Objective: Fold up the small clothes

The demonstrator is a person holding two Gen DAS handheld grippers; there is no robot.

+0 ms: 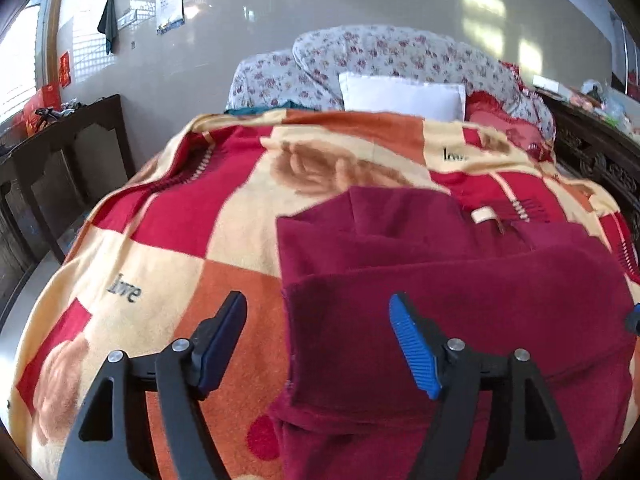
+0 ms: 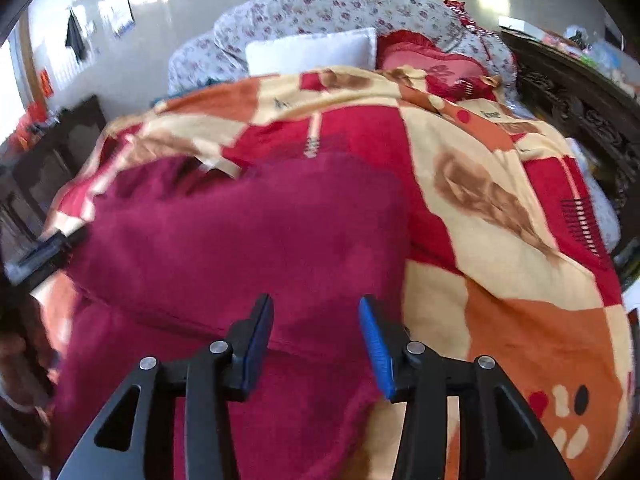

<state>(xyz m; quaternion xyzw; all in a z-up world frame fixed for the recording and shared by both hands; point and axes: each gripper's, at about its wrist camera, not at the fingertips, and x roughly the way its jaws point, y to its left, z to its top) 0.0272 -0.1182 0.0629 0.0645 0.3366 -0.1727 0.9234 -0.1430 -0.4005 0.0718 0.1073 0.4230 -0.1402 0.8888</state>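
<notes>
Garment, dark red and fleecy, lies part-folded on my blanket-covered bed, toward its near edge; one flap is laid over the body, with the fold's left edge running just under my left gripper.

My left gripper hangs above that edge, jaws wide apart, nothing between the pads. My right gripper hovers over the garment's right side, jaws parted, no cloth pinched that I can make out; the view is blurred.

Risks, as I judge them: the fleece is thick and may spring the flap back open now that neither tool holds it. A pad closing low could take the blanket along with the garment, since the two piles look alike. A label near the far edge shows the collar end, which is not yet squared.

Room: open blanket left of the garment and beyond it. Farther off, pillows crowd the head of the bed. Dark furniture stands past the left edge, well apart.
</notes>
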